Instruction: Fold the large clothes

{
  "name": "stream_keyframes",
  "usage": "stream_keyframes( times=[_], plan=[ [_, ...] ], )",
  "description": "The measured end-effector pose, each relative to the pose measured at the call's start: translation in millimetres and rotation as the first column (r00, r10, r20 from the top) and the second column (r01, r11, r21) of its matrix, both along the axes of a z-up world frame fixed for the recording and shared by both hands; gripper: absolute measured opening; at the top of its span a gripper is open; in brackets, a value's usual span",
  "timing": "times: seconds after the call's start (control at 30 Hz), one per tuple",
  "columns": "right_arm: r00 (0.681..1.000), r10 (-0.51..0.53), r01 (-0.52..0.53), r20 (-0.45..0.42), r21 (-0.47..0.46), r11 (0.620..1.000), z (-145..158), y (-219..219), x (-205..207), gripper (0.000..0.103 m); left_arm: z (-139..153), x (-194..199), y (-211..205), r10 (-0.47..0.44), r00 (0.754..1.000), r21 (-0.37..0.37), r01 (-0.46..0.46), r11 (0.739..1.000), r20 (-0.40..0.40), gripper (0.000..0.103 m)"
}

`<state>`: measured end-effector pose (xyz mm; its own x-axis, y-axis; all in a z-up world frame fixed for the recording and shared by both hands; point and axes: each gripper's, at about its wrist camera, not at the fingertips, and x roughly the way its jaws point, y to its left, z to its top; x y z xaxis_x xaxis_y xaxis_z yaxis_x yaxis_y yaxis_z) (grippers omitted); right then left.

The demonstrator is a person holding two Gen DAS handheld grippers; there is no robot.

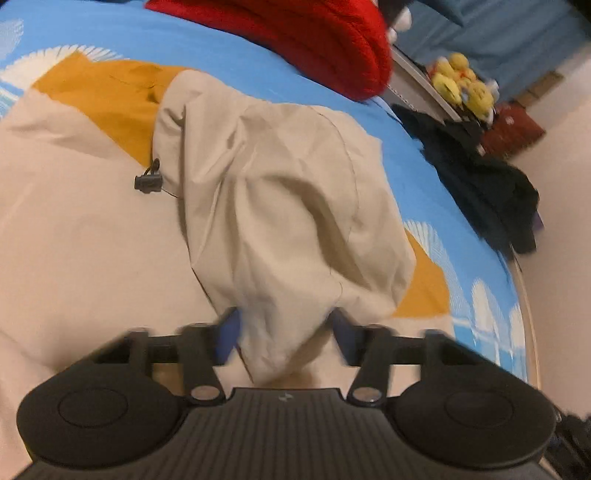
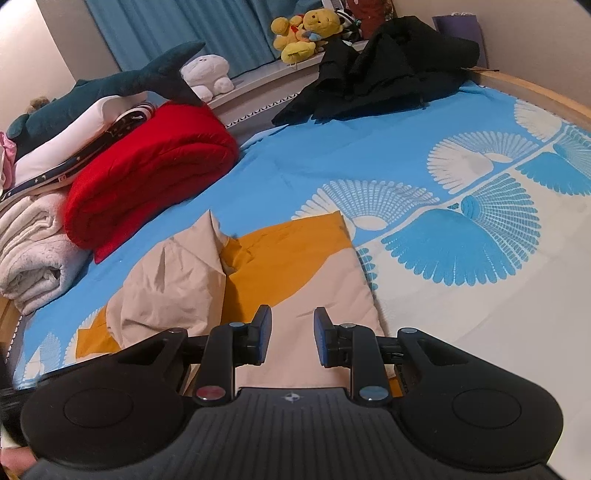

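Item: beige jacket (image 1: pixel 280 206) with mustard-yellow lining (image 1: pixel 110 96), lying partly flattened on the blue-and-white patterned bedspread (image 2: pixel 369 155), near the middle of the bed. Hood (image 1: pixel 295 229) bunched and lifted; black drawcord toggle (image 1: pixel 147 181) at its edge. Left gripper (image 1: pixel 284 332): jaws part open with the hood's fabric running between the blue pads; whether they pinch it cannot be told, the view being blurred. Right gripper (image 2: pixel 291 332): jaws moderately open, holding nothing, poised above the jacket's beige body. Handling, as judged: thin woven shell, light, limp, somewhat slippery, creasing readily; it will sag from any single hold. Best taken at seams, hem or hood edge, where layers double. Also present: red blanket (image 2: pixel 155 162), black garment (image 2: pixel 388 66), yellow plush toys (image 2: pixel 303 33).
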<state>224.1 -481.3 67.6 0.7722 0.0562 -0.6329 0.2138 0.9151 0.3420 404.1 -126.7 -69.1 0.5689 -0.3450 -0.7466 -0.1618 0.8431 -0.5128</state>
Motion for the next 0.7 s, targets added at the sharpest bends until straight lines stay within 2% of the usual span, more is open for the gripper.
stream_keyframes(
  times=[0.03, 0.1, 0.23, 0.3, 0.37, 0.47, 0.53, 0.57, 0.63, 0.7],
  plan=[
    [1.0, 0.002, -0.002, -0.005, 0.006, 1.0, -0.9, -0.1, 0.9, 0.026, 1.0, 2.5, 2.6, 0.005, 1.0, -0.004, -0.005, 1.0, 0.005, 0.005],
    [1.0, 0.012, -0.011, -0.011, 0.024, 1.0, -2.1, 1.3, 3.0, 0.026, 17.3, -5.6, 7.5, 0.002, 0.999, 0.002, -0.002, 1.0, 0.052, 0.001],
    [0.999, 0.039, -0.039, -0.002, 0.084, 0.996, -1.7, 8.0, 5.2, 0.026, 84.8, -49.5, 19.1, -0.1, 0.97, 0.127, 0.073, 0.989, 0.223, 0.001],
    [0.998, 0.061, -0.065, 0.028, 0.133, 0.989, 0.2, 12.6, 4.7, 0.027, 104.8, -76.2, 23.7, -0.157, 0.964, 0.211, 0.111, 0.971, 0.216, 0.001],
    [0.995, 0.087, -0.095, 0.052, 0.179, 0.979, -1.3, 17.9, 4.9, 0.03, 107.1, -99.2, 26.8, -0.208, 0.96, 0.303, 0.145, 0.942, 0.188, 0.001],
    [0.991, 0.131, -0.136, 0.038, 0.241, 0.961, -11.1, 29.0, 8.7, 0.034, 75.7, -119.5, 29.9, -0.274, 0.956, 0.346, 0.223, 0.911, 0.105, 0.005],
    [0.985, 0.171, -0.165, 0.0, 0.262, 0.951, -19.4, 40.2, 14.0, 0.039, 42.3, -110.2, 30.1, -0.253, 0.967, 0.343, 0.242, 0.908, -0.014, 0.016],
    [0.982, 0.187, -0.175, -0.017, 0.276, 0.945, -23.7, 44.4, 16.2, 0.04, 37.2, -107.6, 31.1, -0.238, 0.971, 0.346, 0.234, 0.909, -0.033, 0.022],
    [0.975, 0.212, -0.183, -0.063, 0.305, 0.934, -34.2, 52.7, 21.6, 0.042, 41.2, -98.0, 39.9, -0.209, 0.978, 0.314, 0.197, 0.929, 0.006, 0.049],
    [0.969, 0.22, -0.175, -0.11, 0.322, 0.93, -44.9, 60.0, 26.7, 0.043, 53.4, -90.9, 59.9, -0.14, 0.987, 0.24, 0.117, 0.964, 0.08, 0.056]
  ],
)
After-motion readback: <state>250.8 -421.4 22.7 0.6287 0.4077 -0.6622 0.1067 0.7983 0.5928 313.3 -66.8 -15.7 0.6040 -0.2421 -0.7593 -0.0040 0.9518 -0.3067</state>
